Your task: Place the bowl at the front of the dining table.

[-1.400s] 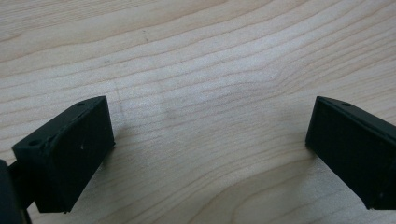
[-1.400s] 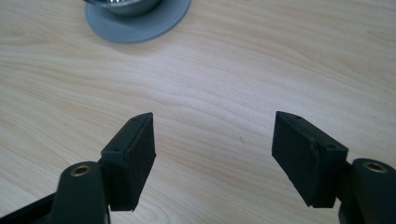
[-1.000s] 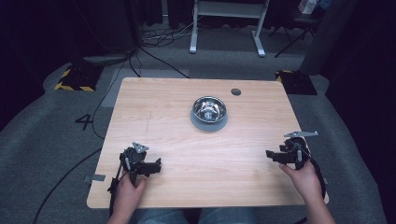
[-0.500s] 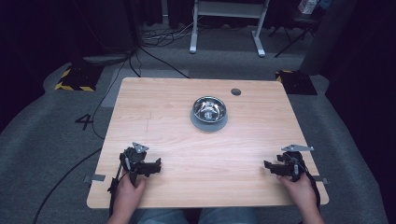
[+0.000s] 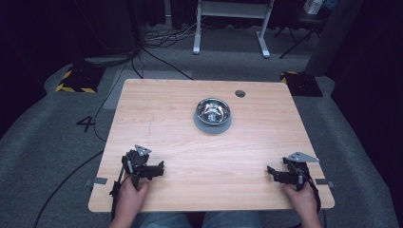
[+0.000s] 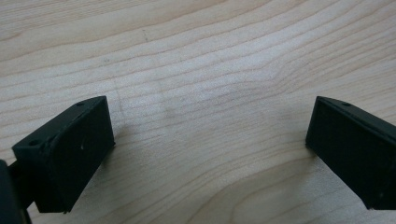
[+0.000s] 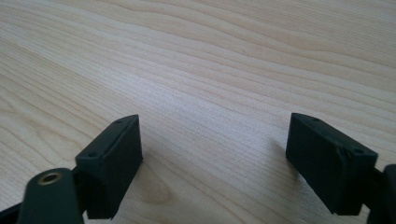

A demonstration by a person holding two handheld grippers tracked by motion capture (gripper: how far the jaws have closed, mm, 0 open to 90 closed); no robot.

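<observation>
Gleaming steel bowl (image 5: 213, 112) mid-table (image 5: 157, 109)

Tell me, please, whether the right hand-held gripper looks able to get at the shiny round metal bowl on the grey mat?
Probably yes: the right hand-held gripper is open, and bare light wooden table lies between it and the shiny round metal bowl.

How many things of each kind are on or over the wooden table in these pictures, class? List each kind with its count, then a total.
Round shiny metal bowls on a grey base: 1
Black two-jaw hand-held grippers, left and right: 2
Total: 3
</observation>
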